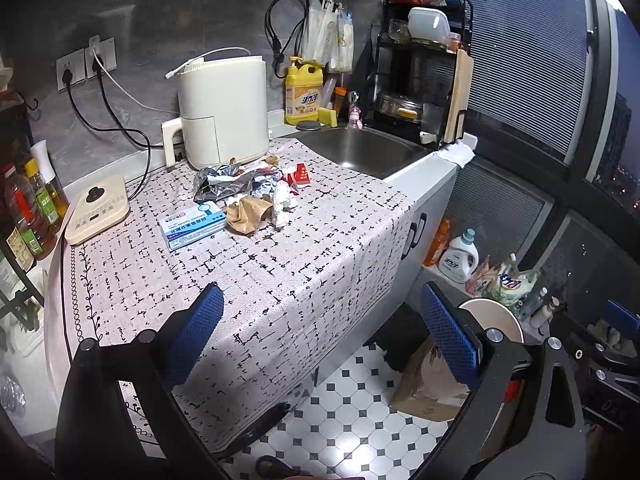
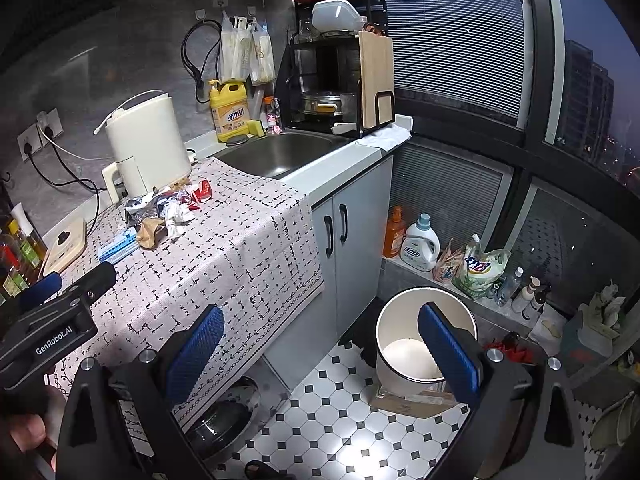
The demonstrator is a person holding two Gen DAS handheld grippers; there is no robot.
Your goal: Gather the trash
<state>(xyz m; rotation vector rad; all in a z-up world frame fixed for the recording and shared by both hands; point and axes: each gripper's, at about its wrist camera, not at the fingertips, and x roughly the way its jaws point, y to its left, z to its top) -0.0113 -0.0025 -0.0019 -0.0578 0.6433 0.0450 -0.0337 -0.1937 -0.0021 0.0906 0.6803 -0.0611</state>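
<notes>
Both tools are spread wide and hold nothing: my left tool (image 1: 324, 336) hangs over the near edge of the worktop (image 1: 248, 280) with its black-flecked pale cloth, and my right tool (image 2: 320, 356) hangs above the tiled floor by the round white bin (image 2: 404, 320). Behind the left tool, the pile of crumpled foil, brown paper and white tissue trash (image 1: 252, 192) lies just in front of the cream cylindrical appliance (image 1: 224, 108), with a blue-and-white flat box (image 1: 192, 226) touching its left side.

The right gripper's finger (image 2: 448, 350) hides part of the white bin (image 2: 394, 332). Bottle labels (image 2: 12, 276) at left are blurry.
</notes>
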